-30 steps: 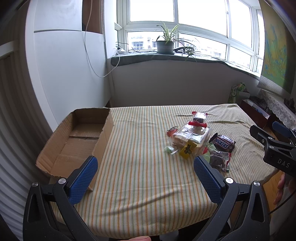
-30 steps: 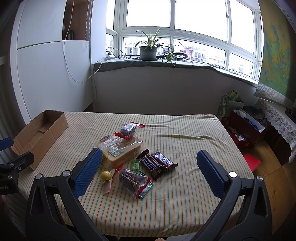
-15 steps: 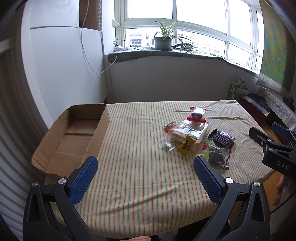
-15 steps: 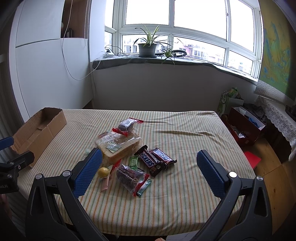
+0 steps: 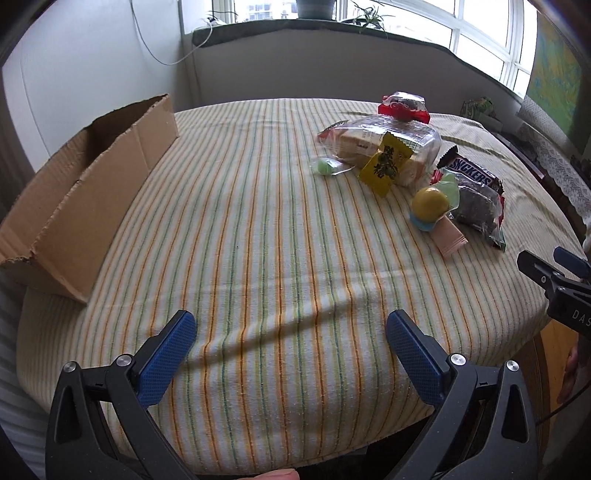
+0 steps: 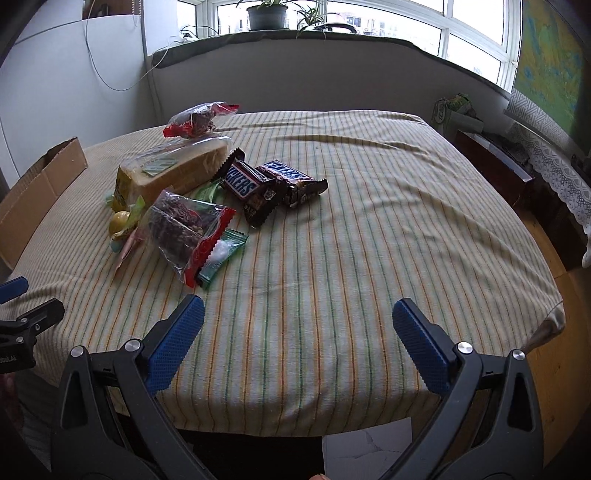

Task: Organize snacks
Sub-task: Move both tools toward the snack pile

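A pile of snacks lies on the striped tablecloth (image 5: 258, 229): a bagged bread loaf (image 5: 384, 142), a yellow sachet (image 5: 386, 164), Snickers bars (image 6: 255, 184), a red-edged bag of dark snacks (image 6: 184, 229), a yellow ball (image 5: 430, 203), a green candy (image 5: 325, 167). An open cardboard box (image 5: 92, 192) stands at the table's left. My left gripper (image 5: 290, 336) is open and empty over the near table edge. My right gripper (image 6: 295, 325) is open and empty, near the front edge, right of the pile.
A second red-topped bag (image 6: 199, 120) lies behind the bread. A windowsill with a potted plant (image 6: 266, 14) runs along the back wall. Boxes and a lace-covered shelf (image 6: 546, 166) stand on the floor to the right.
Both grippers have moved forward and tilted down toward the table; the snacks and box now look closer. Both stay open and empty.
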Tool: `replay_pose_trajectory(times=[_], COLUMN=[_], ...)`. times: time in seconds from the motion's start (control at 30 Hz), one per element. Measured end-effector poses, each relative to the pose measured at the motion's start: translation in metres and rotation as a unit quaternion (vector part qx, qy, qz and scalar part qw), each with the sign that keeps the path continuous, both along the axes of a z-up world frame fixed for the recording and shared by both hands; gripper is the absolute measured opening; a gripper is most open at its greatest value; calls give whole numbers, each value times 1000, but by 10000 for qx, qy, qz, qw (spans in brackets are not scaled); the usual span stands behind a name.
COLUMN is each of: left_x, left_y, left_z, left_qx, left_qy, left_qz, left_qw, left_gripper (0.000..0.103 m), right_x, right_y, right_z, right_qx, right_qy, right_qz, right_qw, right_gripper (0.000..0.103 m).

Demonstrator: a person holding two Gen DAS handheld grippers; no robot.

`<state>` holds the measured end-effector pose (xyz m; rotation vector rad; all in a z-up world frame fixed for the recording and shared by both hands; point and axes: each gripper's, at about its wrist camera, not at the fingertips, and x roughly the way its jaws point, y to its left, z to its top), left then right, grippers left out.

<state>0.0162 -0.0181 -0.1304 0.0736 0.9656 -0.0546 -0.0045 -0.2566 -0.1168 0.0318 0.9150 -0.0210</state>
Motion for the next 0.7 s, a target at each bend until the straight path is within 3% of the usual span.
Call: replay_pose_trajectory(times=[0.13,0.23,0.37,0.57,0.7], left_x=[0,-7,-5,13,20], left_y=[13,19,27,4,-36], left_z=[-5,-9,-12,-10,0], left_qx=[38,-143,-30,-91,-539], left_qy=[-317,-635,-908,-740,-670], left_qz=[-96,-299,-545,-425,-1085], left_qw=[9994,9974,9944,9963,9904], left_gripper=[103,103,103,103,103], right_x=[1,-6,-11,11,31], right_y=[-3,-5,-4,4,17], right_z=[-9,-11,-16,-15,-14], right_qx=[108,77,-9,41,78], right_qy=[80,-163,-547,-589,-559], right_qz=[40,169,459,1094,1668], right_qw=[9999,9997,9974,9922,9844], right_gripper=[103,103,103,103,102])
